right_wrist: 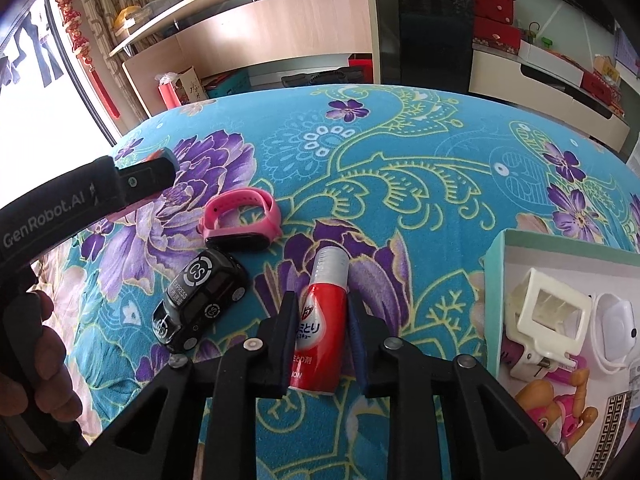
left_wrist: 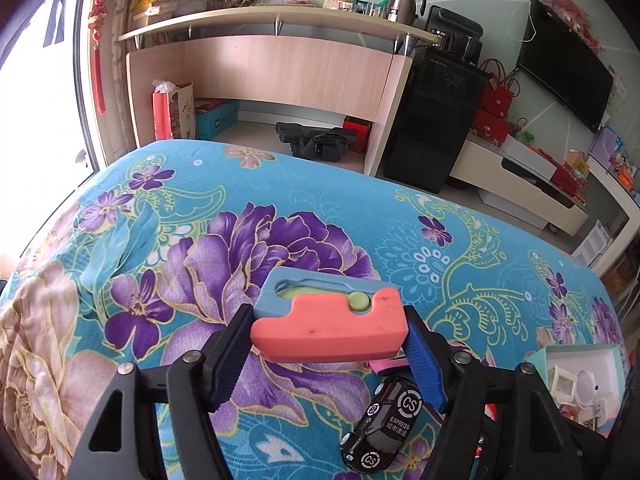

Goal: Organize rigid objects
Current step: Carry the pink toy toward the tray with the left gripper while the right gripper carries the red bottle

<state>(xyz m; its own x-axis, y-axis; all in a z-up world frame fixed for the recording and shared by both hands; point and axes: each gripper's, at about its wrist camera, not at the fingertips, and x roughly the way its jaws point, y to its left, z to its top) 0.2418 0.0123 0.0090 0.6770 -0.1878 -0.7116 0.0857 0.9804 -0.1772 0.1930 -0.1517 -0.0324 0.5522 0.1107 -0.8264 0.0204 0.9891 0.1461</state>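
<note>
L gripper (left_wrist: 328,340) clamped on coral-and-blue block toy (left_wrist: 326,330), green peg, frame ctr. R gripper (right_wrist: 322,320) pinching red/white bottle (right_wrist: 322,326), lower ctr.

A flowered cloth (left_wrist: 120,240) fills the lower frame. Behind it, upper centre, stands a wooden counter (left_wrist: 288,72) bearing a steel jug (left_wrist: 404,0). At upper right hangs a dark TV (left_wrist: 564,64).

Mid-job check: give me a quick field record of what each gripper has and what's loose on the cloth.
left gripper: jaws shut on pink-and-blue foam toy, lifted off the cloth
right gripper: jaws around red bottle
loose on cloth: black toy car, pink wristband
box: at right, holds white items and a toy figure
surface: floral cloth
</note>
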